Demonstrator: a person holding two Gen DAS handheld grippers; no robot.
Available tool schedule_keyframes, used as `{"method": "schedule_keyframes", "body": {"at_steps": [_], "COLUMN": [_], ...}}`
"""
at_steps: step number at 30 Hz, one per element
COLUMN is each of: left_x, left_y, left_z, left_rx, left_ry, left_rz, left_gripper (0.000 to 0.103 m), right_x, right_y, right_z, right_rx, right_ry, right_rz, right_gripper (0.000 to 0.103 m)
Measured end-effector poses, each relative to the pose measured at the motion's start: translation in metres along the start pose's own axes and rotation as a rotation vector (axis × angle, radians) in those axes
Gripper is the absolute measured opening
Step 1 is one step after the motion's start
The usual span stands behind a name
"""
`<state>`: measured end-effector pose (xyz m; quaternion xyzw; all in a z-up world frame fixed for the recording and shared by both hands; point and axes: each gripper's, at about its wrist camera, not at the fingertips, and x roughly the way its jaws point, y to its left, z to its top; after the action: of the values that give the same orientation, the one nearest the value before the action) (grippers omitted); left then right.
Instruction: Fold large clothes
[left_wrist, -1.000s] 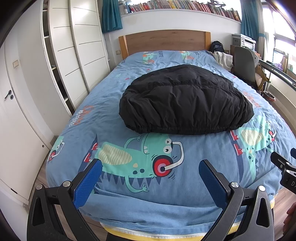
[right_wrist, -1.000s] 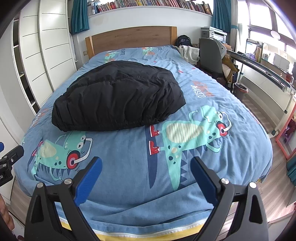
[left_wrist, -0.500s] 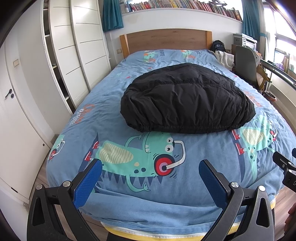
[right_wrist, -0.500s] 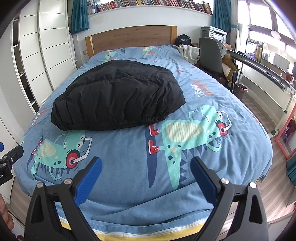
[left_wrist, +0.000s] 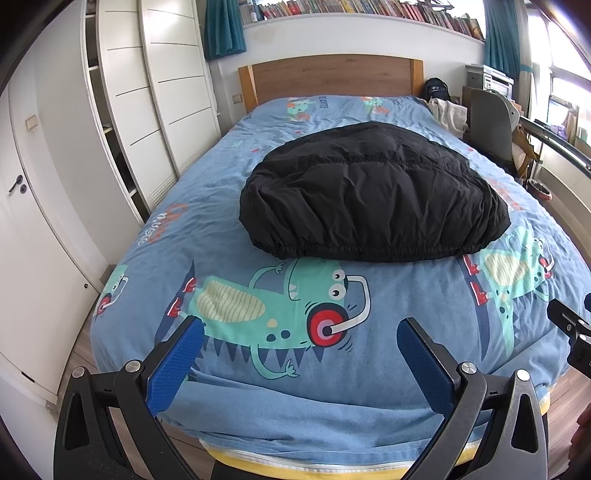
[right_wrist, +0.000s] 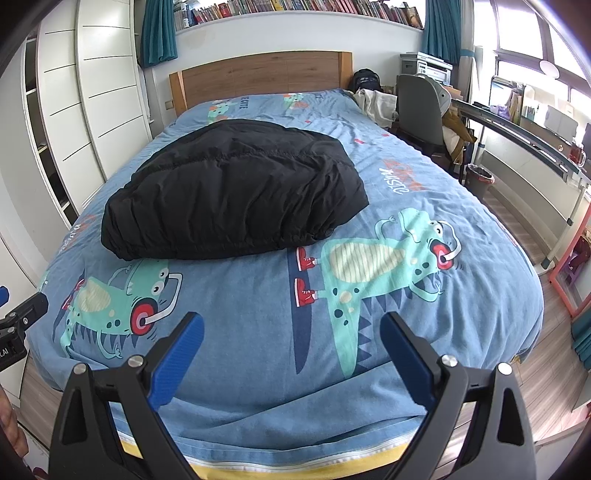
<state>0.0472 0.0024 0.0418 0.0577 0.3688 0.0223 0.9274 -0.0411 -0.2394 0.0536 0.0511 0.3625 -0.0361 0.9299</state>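
Fingers of both the left gripper (left_wrist: 300, 360) and right gripper (right_wrist: 291, 356) spread wide, empty — poised at the bed's (left_wrist: 388, 417) foot to reach the black jacket (left_wrist: 373, 199).

Both tools spread wide, holding nothing

My left tool (left_wrist: 300, 334) and right tool (right_wrist: 291, 328) sit level, side by side, pointing forward, blue pads (left_wrist: 173, 365) parted wide; a bit of my hand (right_wrist: 11, 432) shows at the edge.
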Motion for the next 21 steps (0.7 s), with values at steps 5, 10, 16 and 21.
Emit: {"method": "schedule_keyframes", "body": {"at_steps": [5, 10, 16, 21], "left_x": [0.0002, 0.0000, 0.0004, 0.0006], "left_y": [-0.0005, -0.0004, -0.0005, -0.0005], "left_z": [0.0003, -0.0003, -0.0007, -0.0005], "left_rx": [0.000, 0.000, 0.000, 0.002], "left_ry": [0.000, 0.003, 0.003, 0.005], "left_rz": [0.000, 0.000, -0.001, -0.001], "left_gripper": [0.102, 0.102, 0.102, 0.102], "right_x": [0.0002, 0.0005, 0.0005, 0.0007], "right_y": [-0.0011, -0.0015, -0.0027, -0.0034], "right_z": [-0.0007, -0.0006, -0.0007, -0.0005], "right_rx": [-0.002, -0.001, -0.003, -0.002], "right_ry": [0.002, 0.002, 0.003, 0.002], "right_rz": [0.001, 0.001, 0.002, 0.001], "right_gripper": [0.097, 0.097, 0.097, 0.097]}}
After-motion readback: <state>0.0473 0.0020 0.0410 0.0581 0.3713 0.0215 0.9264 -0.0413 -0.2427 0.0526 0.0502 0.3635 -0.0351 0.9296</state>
